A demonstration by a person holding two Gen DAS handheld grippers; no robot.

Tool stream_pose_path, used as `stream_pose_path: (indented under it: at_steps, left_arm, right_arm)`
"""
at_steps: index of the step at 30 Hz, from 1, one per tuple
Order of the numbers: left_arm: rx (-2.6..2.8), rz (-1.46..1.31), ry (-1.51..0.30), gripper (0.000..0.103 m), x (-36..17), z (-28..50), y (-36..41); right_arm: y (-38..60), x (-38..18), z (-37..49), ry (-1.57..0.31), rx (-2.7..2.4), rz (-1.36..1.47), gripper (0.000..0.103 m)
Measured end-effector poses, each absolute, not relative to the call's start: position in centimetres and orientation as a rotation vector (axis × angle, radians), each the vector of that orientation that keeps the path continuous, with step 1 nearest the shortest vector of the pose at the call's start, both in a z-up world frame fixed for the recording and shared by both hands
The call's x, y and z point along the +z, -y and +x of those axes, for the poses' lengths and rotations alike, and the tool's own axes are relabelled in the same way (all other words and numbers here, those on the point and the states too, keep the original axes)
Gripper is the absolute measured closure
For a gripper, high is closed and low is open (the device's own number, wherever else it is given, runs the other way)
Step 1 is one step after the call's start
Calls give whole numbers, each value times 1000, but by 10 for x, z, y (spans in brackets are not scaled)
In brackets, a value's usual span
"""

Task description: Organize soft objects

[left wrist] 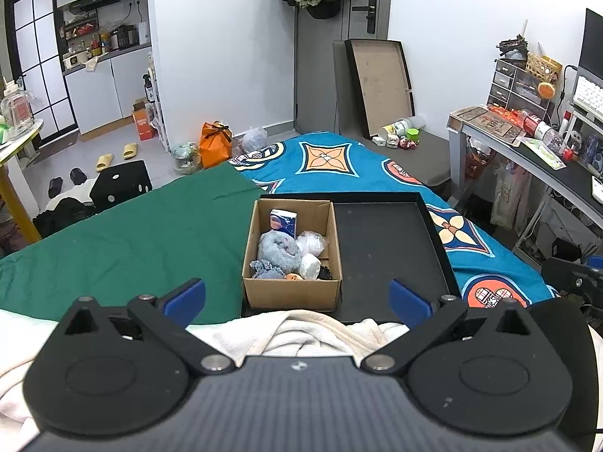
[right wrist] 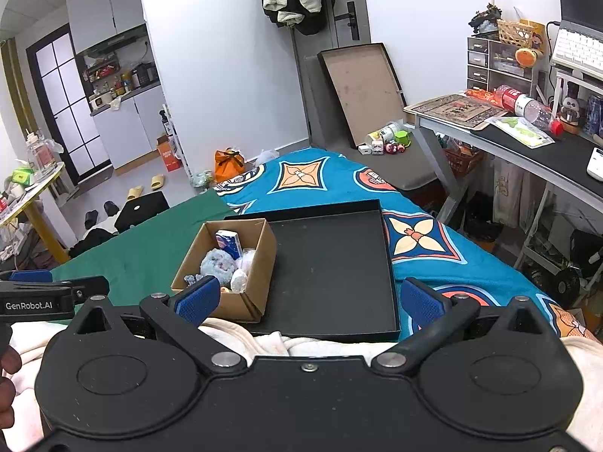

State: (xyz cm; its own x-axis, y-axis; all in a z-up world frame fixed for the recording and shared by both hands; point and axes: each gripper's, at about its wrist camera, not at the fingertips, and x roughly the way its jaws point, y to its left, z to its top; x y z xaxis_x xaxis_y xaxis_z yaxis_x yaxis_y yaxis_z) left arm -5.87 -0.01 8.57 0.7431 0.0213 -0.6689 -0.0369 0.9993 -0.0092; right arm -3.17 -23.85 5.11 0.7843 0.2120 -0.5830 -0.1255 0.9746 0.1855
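Note:
A small cardboard box [left wrist: 292, 290] stands in the left part of a flat black tray [left wrist: 392, 248] on the bed. It holds a fluffy blue plush [left wrist: 279, 250], a blue-and-white packet [left wrist: 283, 222], white plastic-wrapped lumps [left wrist: 311, 243] and a small orange item [left wrist: 293, 276]. My left gripper [left wrist: 297, 299] hangs open just short of the box, above a cream towel [left wrist: 309, 333]. In the right wrist view the same box [right wrist: 230, 263] and tray [right wrist: 331, 263] lie ahead. My right gripper [right wrist: 309, 297] is open and holds nothing, over the cream towel [right wrist: 301, 344].
A green cloth [left wrist: 132, 237] covers the bed's left side, a blue patterned sheet [left wrist: 339, 162] the right. A desk [left wrist: 527, 147] crowded with items stands at the right. A large box lid [left wrist: 380, 83] leans on the far wall. Bags and slippers lie on the floor at left.

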Motion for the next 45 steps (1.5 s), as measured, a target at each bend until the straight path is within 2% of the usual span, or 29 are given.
stream_pose_path:
  at_steps: [45]
  left_arm:
    - [31, -35, -751, 0, 83, -54, -3]
  right_arm:
    - [239, 47, -26, -662, 177, 138, 0]
